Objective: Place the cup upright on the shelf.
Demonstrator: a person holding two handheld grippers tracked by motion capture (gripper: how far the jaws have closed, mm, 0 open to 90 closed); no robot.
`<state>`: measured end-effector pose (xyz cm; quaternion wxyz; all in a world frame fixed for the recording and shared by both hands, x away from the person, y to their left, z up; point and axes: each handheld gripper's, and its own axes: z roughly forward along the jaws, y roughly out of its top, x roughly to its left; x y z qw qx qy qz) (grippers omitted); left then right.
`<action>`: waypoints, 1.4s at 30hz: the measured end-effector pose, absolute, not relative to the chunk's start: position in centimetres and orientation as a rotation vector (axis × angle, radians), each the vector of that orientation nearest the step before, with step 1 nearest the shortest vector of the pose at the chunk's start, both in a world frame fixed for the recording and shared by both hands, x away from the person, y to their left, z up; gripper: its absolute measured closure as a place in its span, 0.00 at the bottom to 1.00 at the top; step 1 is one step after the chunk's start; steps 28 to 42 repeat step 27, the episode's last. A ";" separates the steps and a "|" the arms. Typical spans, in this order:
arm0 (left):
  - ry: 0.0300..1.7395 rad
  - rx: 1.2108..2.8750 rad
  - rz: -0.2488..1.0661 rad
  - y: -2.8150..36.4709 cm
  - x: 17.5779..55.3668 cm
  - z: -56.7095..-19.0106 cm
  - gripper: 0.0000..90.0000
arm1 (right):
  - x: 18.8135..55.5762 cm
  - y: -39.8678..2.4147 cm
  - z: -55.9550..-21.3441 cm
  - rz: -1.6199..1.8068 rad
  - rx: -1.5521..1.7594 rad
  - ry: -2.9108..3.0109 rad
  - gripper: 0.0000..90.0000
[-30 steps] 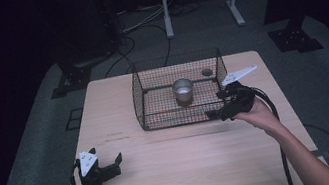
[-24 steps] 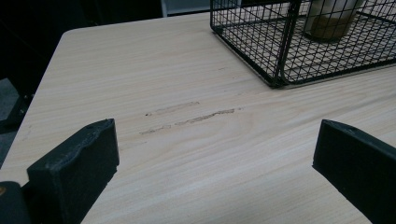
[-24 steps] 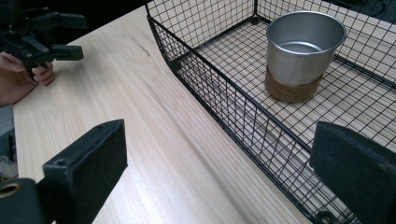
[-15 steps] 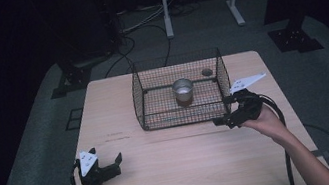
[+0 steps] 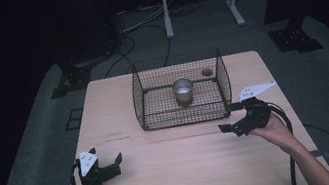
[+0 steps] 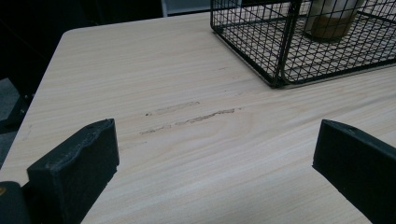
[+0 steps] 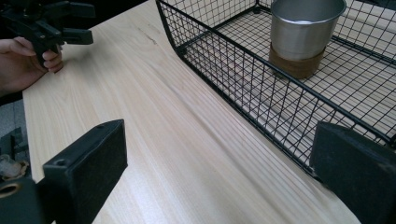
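Observation:
A black wire basket (image 5: pixel 153 99) stands on the far middle of the wooden table (image 5: pixel 180 171), with a metal cup (image 5: pixel 183 89) upright inside it. My right gripper (image 5: pixel 227 117) hovers just off the basket's near right corner, open and holding nothing. In the right gripper view its jaws (image 7: pixel 219 168) frame bare table beside the basket wall (image 7: pixel 243 79), with the cup (image 7: pixel 301 32) beyond the mesh. My left gripper (image 5: pixel 105 154) rests open at the near left of the table. Its own view (image 6: pixel 215 158) shows bare wood between its jaws and the basket corner (image 6: pixel 280 46) farther off.
A small dark round object (image 5: pixel 206 71) lies on the table behind the basket's far right corner. Faint scuff marks (image 6: pixel 191 116) cross the wood ahead of the left gripper. Cables trail from both grippers over the table's near edge. Dark floor, stands and cables surround the table.
My right gripper has drawn back from the basket's right side toward the near edge, lower over the table. The left gripper has not moved.

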<state>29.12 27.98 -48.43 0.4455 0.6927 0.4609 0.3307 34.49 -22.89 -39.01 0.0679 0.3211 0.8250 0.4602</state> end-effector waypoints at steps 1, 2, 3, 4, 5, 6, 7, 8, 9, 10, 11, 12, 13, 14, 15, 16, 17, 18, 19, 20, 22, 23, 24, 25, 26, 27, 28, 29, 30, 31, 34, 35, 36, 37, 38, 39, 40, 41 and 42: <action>1.141 1.716 0.820 28.0 29.1 -48.4 0.00 | 34.3 -23.0 -39.1 1.390 0.971 2.484 0.04; 1.141 1.716 0.820 28.0 29.1 -48.4 0.00 | 34.2 -23.1 -39.2 1.388 0.973 2.485 0.04; 1.141 1.716 0.820 28.0 29.1 -48.4 0.00 | 34.1 -23.2 -39.3 1.388 0.973 2.483 0.04; 1.142 1.717 0.820 28.0 29.1 -48.4 0.00 | 34.0 -23.3 -39.4 1.391 0.976 2.481 0.04; 1.141 1.717 0.820 28.0 29.1 -48.4 0.00 | 33.9 -23.5 -39.6 1.394 0.988 2.482 0.04; 1.141 1.716 0.821 28.0 29.1 -48.4 0.00 | 33.9 -23.6 -39.7 1.390 0.985 2.482 0.04; 1.140 1.717 0.821 28.0 29.1 -48.4 0.00 | 33.8 -23.7 -39.9 1.387 0.989 2.480 0.04; 1.140 1.717 0.821 28.0 29.1 -48.4 0.00 | 33.7 -23.8 -40.1 1.392 0.993 2.479 0.04; 1.141 1.717 0.820 28.0 29.1 -48.4 0.00 | 33.6 -23.9 -40.2 1.393 1.004 2.478 0.04; 1.142 1.717 0.820 28.0 29.1 -48.4 0.00 | 33.5 -24.0 -40.4 1.394 1.005 2.479 0.04; 1.142 1.717 0.820 28.0 29.1 -48.4 0.00 | 33.4 -24.0 -40.5 1.400 1.008 2.482 0.04; 1.142 1.717 0.821 27.9 29.1 -48.4 0.00 | 33.3 -24.1 -40.7 1.408 1.006 2.486 0.04; 1.143 1.717 0.820 27.9 29.1 -48.4 0.00 | 33.2 -24.1 -40.8 1.411 1.005 2.487 0.04; 1.144 1.717 0.820 27.9 29.1 -48.5 0.00 | 33.0 -24.1 -40.9 1.409 1.001 2.486 0.04; 1.143 1.718 0.821 27.9 29.1 -48.4 0.00 | 32.9 -24.2 -41.1 1.410 1.002 2.487 0.04; 1.144 1.718 0.822 27.9 29.1 -48.4 0.00 | 32.8 -24.2 -41.3 1.408 1.002 2.489 0.04; 1.144 1.718 0.821 27.9 29.1 -48.4 0.00 | 32.6 -24.2 -41.5 1.404 1.007 2.492 0.04; 1.144 1.718 0.821 27.9 29.1 -48.4 0.00 | 32.5 -24.3 -41.6 1.404 1.014 2.492 0.04; 1.144 1.718 0.821 27.9 29.1 -48.4 0.00 | 32.4 -24.3 -41.8 1.404 1.018 2.491 0.04; 1.144 1.718 0.822 27.9 29.1 -48.4 0.00 | 32.4 -24.4 -42.0 1.405 1.018 2.491 0.04; 1.143 1.718 0.821 27.9 29.1 -48.4 0.00 | 32.0 -24.4 -42.4 1.390 1.031 2.497 0.04; 1.143 1.718 0.822 27.9 29.1 -48.4 0.00 | 31.9 -24.5 -42.6 1.382 1.026 2.498 0.04; 1.142 1.718 0.821 27.9 29.1 -48.5 0.00 | 31.7 -24.5 -42.9 1.367 1.024 2.494 0.04; 1.142 1.718 0.822 27.9 29.1 -48.5 0.00 | 31.6 -24.5 -43.1 1.351 1.026 2.497 0.04; 1.142 1.721 0.823 27.9 29.2 -48.5 0.00 | 31.5 -24.5 -43.3 1.338 1.027 2.503 0.04; 1.142 1.725 0.825 27.8 29.2 -48.5 0.00 | 31.2 -24.6 -43.6 1.343 1.029 2.493 0.04; 1.142 1.725 0.825 27.8 29.2 -48.5 0.00 | 31.2 -24.6 -43.6 1.343 1.029 2.493 0.04; 1.142 1.725 0.825 27.8 29.2 -48.5 0.00 | 31.2 -24.6 -43.6 1.343 1.029 2.493 0.04; 1.142 1.725 0.825 27.8 29.2 -48.5 0.00 | 31.2 -24.6 -43.6 1.343 1.029 2.493 0.04; 1.142 1.725 0.825 27.8 29.2 -48.5 0.00 | 31.2 -24.6 -43.6 1.343 1.029 2.493 0.04; 1.142 1.725 0.825 27.8 29.2 -48.5 0.00 | 31.2 -24.6 -43.6 1.343 1.029 2.493 0.04; 1.142 1.725 0.825 27.8 29.2 -48.5 0.00 | 31.2 -24.6 -43.6 1.343 1.029 2.493 0.04; 1.142 1.725 0.825 27.8 29.2 -48.5 0.00 | 31.2 -24.6 -43.6 1.343 1.029 2.493 0.04; 1.142 1.725 0.825 27.8 29.2 -48.5 0.00 | 31.2 -24.6 -43.6 1.343 1.029 2.493 0.04; 1.142 1.725 0.825 27.8 29.2 -48.5 0.00 | 31.2 -24.6 -43.6 1.343 1.029 2.493 0.04; 1.142 1.725 0.825 27.8 29.2 -48.5 0.00 | 31.2 -24.6 -43.6 1.343 1.029 2.493 0.04; 1.142 1.725 0.825 27.8 29.2 -48.5 0.00 | 31.2 -24.6 -43.6 1.343 1.029 2.493 0.04; 1.142 1.725 0.825 27.8 29.2 -48.5 0.00 | 31.2 -24.6 -43.6 1.343 1.029 2.493 0.04; 1.142 1.725 0.825 27.8 29.2 -48.5 0.00 | 31.2 -24.6 -43.6 1.343 1.029 2.493 0.04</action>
